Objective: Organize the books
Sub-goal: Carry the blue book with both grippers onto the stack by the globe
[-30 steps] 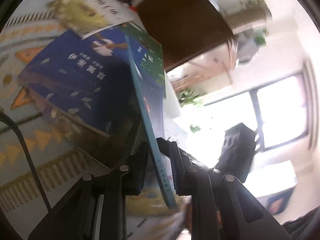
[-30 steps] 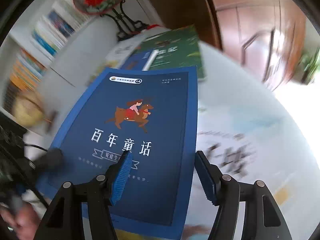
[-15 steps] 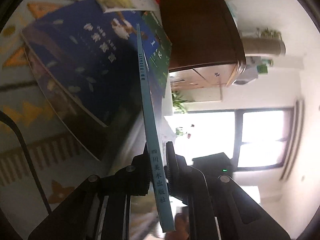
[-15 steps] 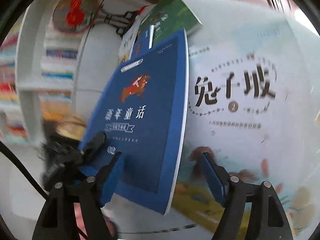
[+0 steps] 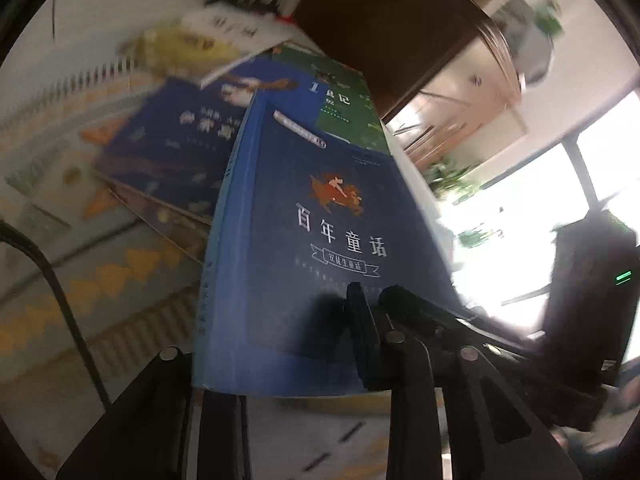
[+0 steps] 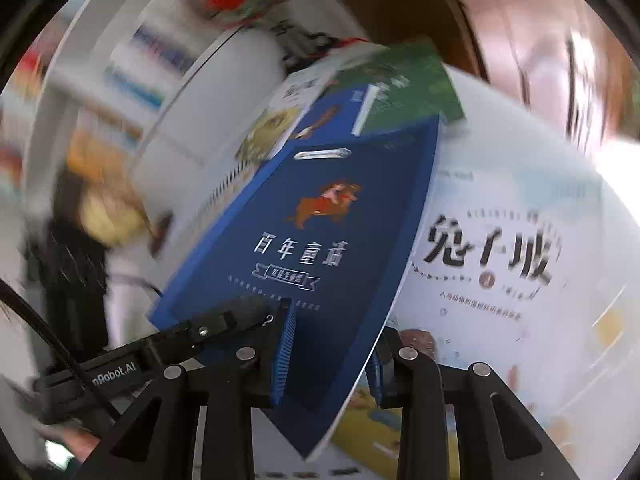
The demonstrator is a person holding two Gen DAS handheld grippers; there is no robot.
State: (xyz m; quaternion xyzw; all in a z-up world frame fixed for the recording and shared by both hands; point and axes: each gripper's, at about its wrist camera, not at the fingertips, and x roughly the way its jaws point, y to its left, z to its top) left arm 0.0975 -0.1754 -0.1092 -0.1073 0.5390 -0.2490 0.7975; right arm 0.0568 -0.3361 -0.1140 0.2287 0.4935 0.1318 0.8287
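A dark blue book with a rider on its cover is tilted up off the pile. My left gripper has it between its jaws, which are opening; the right finger lies on the cover and the left finger is hidden behind the book. In the right wrist view the same blue book slants between my right gripper's blue pads. Those jaws are closing, one pad on the cover and the other under the lower edge. The left gripper's finger rests on the book's lower left corner.
A large white book lies under the blue one. Behind are a green book, another dark blue book and a yellow-white one on a patterned cloth. A bookshelf and a brown cabinet stand beyond.
In the left wrist view the blue book has swung from edge-on to cover-up as those jaws widened. The right gripper's wide jaws have closed in on the book's lower edge.
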